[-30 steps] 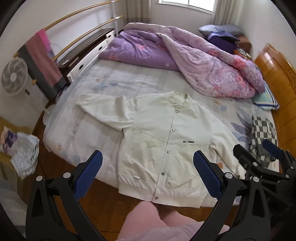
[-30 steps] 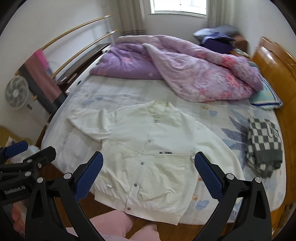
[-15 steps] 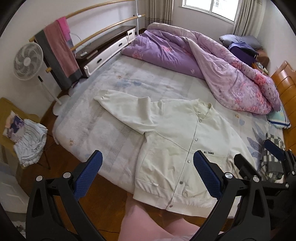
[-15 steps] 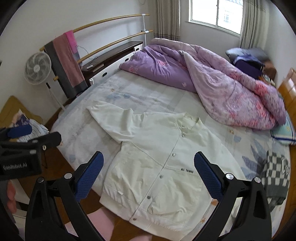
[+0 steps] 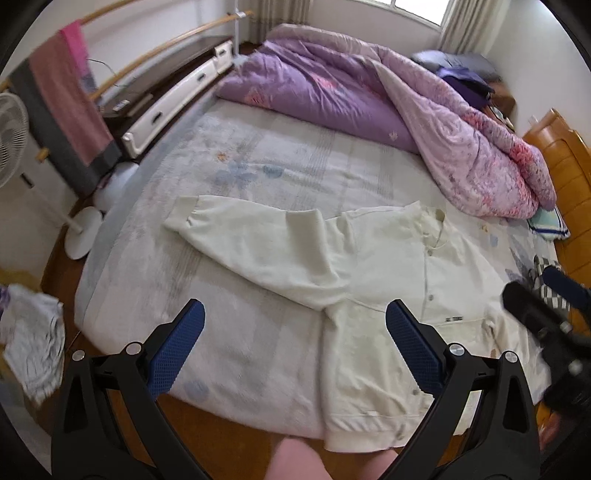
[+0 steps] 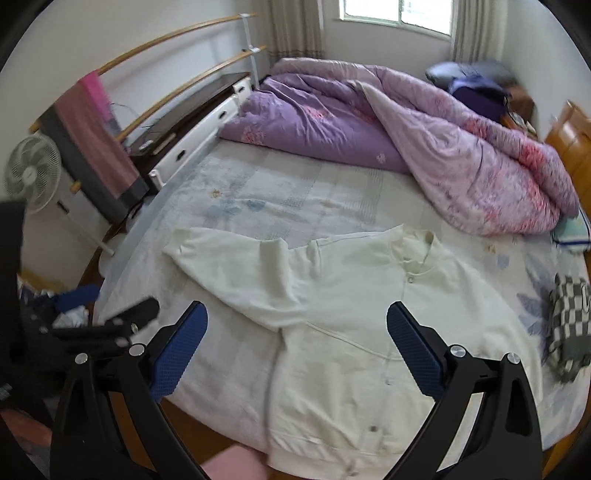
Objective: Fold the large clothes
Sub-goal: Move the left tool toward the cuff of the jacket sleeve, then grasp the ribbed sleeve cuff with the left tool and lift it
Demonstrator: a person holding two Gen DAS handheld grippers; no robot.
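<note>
Cream jacket [image 5: 388, 266] lies front-up on the bed [image 5: 258, 155], snaps done up, hem at the near edge and collar toward the purple duvet [image 5: 351, 88]; one sleeve [image 5: 251, 240] runs out diagonally toward the fan side, w/ a raised crease mid-length. Spread flat like this, prob. so sleeves and sides can be turned in over the body; hem at the mattress edge keeps it w/in reach of a person standing at the foot, whose pink-clad legs [image 5: 295, 461] show at bottom centre. Left gripper [image 5: 295, 347]: blue pads wide apart, nothing between them, held over bare sheet just beside the sleeve–body junction, not touching cloth. Right gripper [image 6: 295, 347]: jaws likewise spread and empty, above the jacket's lower front near the armpit seam. Judged stage: no fold made yet; outstretched sleeve looks the likely first grasp. Left wrist view alone shows the chest label [image 5: 453, 318], the full hem corner hanging over the edge, the fan's round base [image 5: 79, 232] and a pile of laundry [image 5: 33, 343] on the floor. Right wrist view alone shows the checked folded garment [image 6: 569, 325] clearly at the far right of the bed, the window [image 6: 395, 14], and the left tool as a blurred dark shape at lower left.
</note>
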